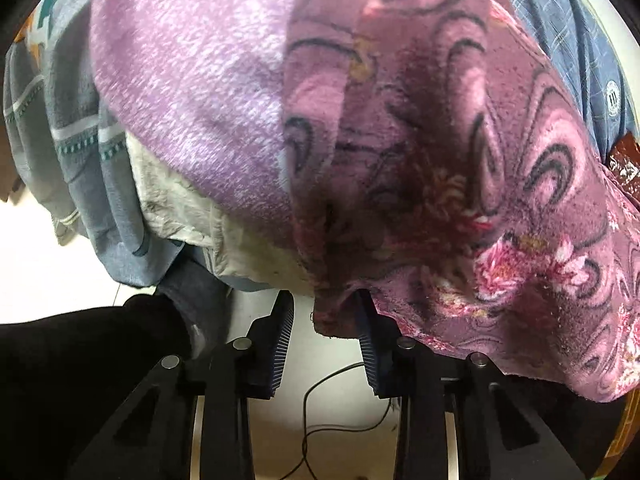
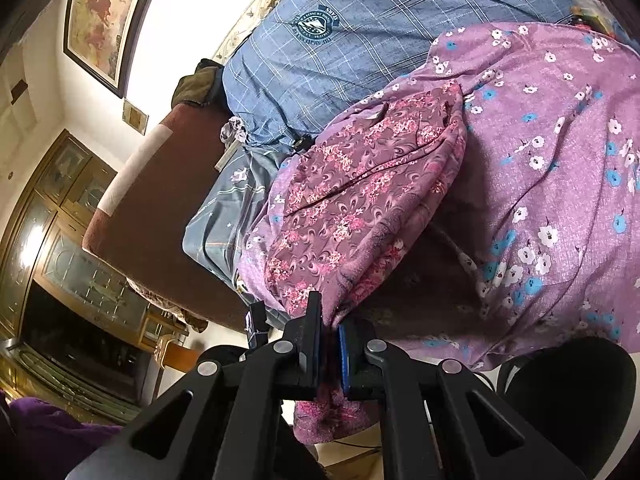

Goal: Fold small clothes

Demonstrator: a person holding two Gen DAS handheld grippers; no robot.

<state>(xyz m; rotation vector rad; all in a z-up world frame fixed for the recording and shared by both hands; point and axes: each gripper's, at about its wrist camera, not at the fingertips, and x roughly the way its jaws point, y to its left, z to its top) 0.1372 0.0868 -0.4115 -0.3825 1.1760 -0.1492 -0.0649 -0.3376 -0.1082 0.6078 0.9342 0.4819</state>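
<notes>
The small garment (image 2: 360, 200) is a plum-coloured fleecy piece printed with pink flower clusters and dark curling swirls, soft and a little fuzzy at the edges. It lies bunched on top of a lilac sheet (image 2: 552, 184) dotted with white and blue blossoms, which covers the bed, and one corner of it trails down off the edge.

The right hand-held gripper (image 2: 330, 340) has its fingers pressed together on that hanging corner, the cloth squeezed between the black finger and the blue pad, with a fold spilling out below. The left hand-held gripper (image 1: 324, 316) is spread apart; the garment's hem (image 1: 400, 184) drapes over its right fingertip and hides it, so whether the cloth rests on the finger or only hangs in front is hard to say.

Behind the garment sits a blue checked shirt (image 2: 360, 40) with a round crest, and a grey-blue patterned cloth (image 1: 72, 152) droops at the side. The garment's far end is lost among these. A thin black cable (image 1: 320, 420) runs over the pale floor below.
</notes>
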